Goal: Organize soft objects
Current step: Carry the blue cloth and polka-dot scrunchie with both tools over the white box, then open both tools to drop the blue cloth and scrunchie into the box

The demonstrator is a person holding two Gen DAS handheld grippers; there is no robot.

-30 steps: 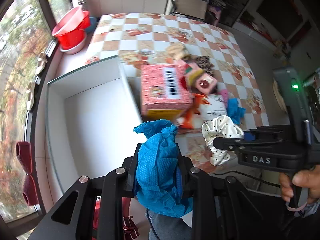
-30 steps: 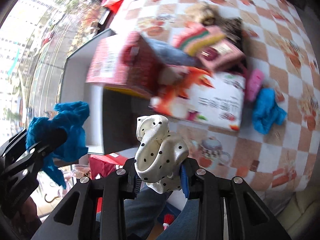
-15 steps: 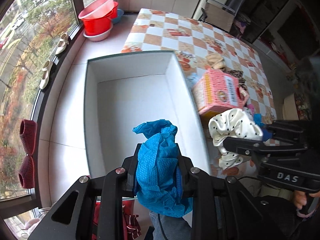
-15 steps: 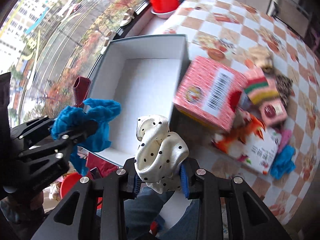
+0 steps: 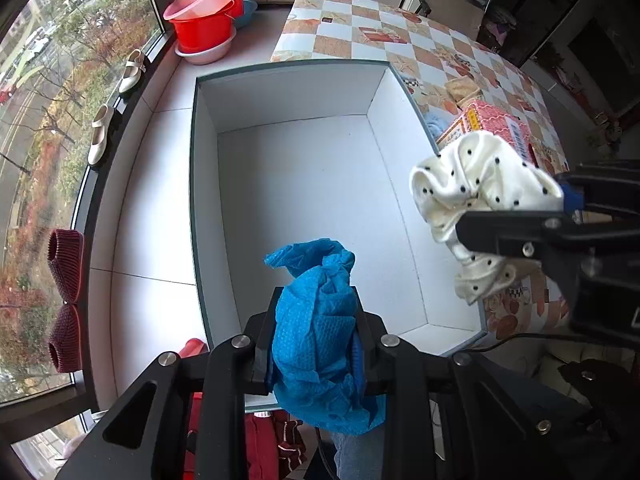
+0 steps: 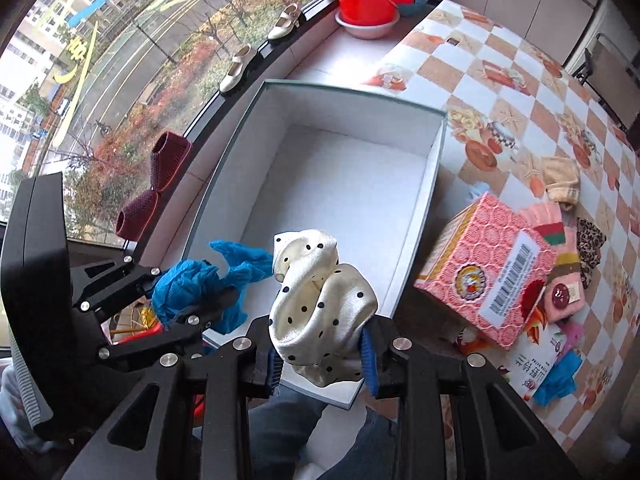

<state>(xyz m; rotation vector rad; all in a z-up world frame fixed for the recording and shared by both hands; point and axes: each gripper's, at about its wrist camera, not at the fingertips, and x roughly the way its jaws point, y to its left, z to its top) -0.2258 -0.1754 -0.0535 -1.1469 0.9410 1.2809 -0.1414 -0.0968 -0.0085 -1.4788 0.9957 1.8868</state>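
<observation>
My left gripper is shut on a crumpled blue cloth and holds it above the near edge of an open white box. My right gripper is shut on a cream polka-dot scrunchie, held above the box's near end. In the left wrist view the scrunchie hangs over the box's right wall. In the right wrist view the blue cloth sits just left of the scrunchie. The box has nothing in it.
A pink carton, snack packets, a striped pink item, a leopard-print piece and a blue cloth lie on the checkered table right of the box. Red basins, shoes and knitted slippers line the windowsill.
Both grippers have swung left from the pile of items to above the white box, each still holding its soft item. The box now fills the middle of both views.
</observation>
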